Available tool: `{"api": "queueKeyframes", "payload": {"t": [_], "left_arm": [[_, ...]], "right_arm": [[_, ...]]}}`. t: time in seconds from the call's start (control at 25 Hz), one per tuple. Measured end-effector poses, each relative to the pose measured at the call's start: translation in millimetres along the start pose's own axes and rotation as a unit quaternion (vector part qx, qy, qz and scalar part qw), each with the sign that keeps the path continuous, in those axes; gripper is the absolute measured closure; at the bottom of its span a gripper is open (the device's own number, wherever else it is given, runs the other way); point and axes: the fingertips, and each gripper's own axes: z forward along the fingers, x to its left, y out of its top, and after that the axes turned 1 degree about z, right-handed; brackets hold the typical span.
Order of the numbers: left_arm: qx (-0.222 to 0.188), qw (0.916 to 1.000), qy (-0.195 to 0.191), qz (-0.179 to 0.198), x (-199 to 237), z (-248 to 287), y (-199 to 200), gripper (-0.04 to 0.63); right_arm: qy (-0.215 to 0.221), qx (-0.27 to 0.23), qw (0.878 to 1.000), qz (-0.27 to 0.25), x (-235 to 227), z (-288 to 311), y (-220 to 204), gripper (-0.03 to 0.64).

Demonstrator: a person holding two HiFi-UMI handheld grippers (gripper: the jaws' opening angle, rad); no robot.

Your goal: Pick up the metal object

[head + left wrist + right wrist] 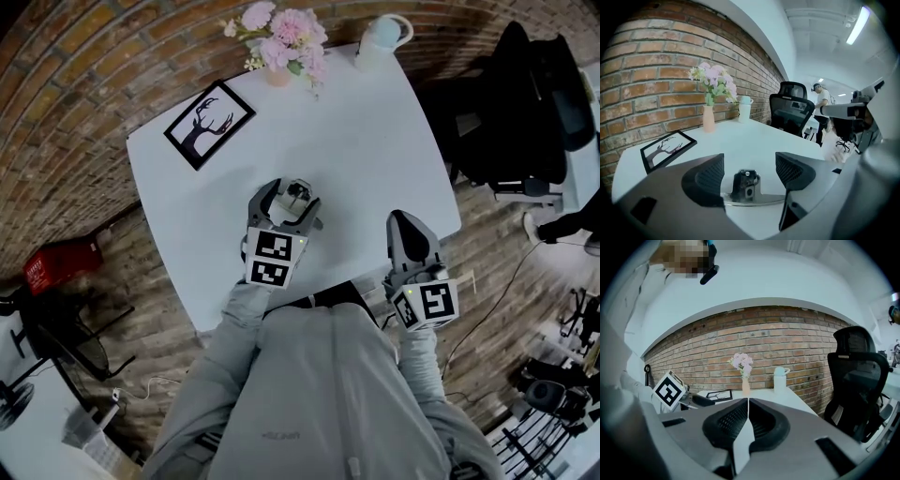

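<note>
A white tabletop (375, 141) beside a brick wall carries four things: one metal object, one framed picture, one vase and one mug. Two tongs are over it, one in each of the person's hands.

The framed picture (209, 124), a black antlered silhouette on white, lies flat near the far left corner. The vase (278, 75) stands at the far edge and holds a bunch of pink and white flowers (281, 33). The pale mug (380, 42), with a handle, stands at the far right corner; its inside is not visible.

The metal object (746, 184) rests on the tabletop about midway between the left and right edges, nearer the near edge. It is a flat shiny plate with a small upright block on it.

The left tongs (291, 202) are spread wide, with the metal object between them. One ribbed pad sits on each side of the upright block, and neither pad presses on it.

The right tongs (405, 225) are pressed fully together, pad against pad, with nothing between them. They sit above the near right corner, well apart from the metal object.
</note>
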Motion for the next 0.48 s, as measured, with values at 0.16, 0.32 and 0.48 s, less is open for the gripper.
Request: {"api": "queueKeyframes", "payload": {"t": [0.16,0.32,0.48], "left_arm": [[0.033,0.9994,0.001,0.002,-2,21,-20,0.252],[0.068,0.9977,0.006,0.006,0,36,-40,0.250],[0.087,0.9962,0.004,0.006,2,46,-52,0.250]], "right_arm": [[0.001,0.011,1.000,0.009,-3,-3,-9,0.592],[-0.007,0.020,1.000,0.019,-7,-8,-17,0.592],[-0.013,0.026,0.999,0.027,-12,-12,-24,0.592]]}}
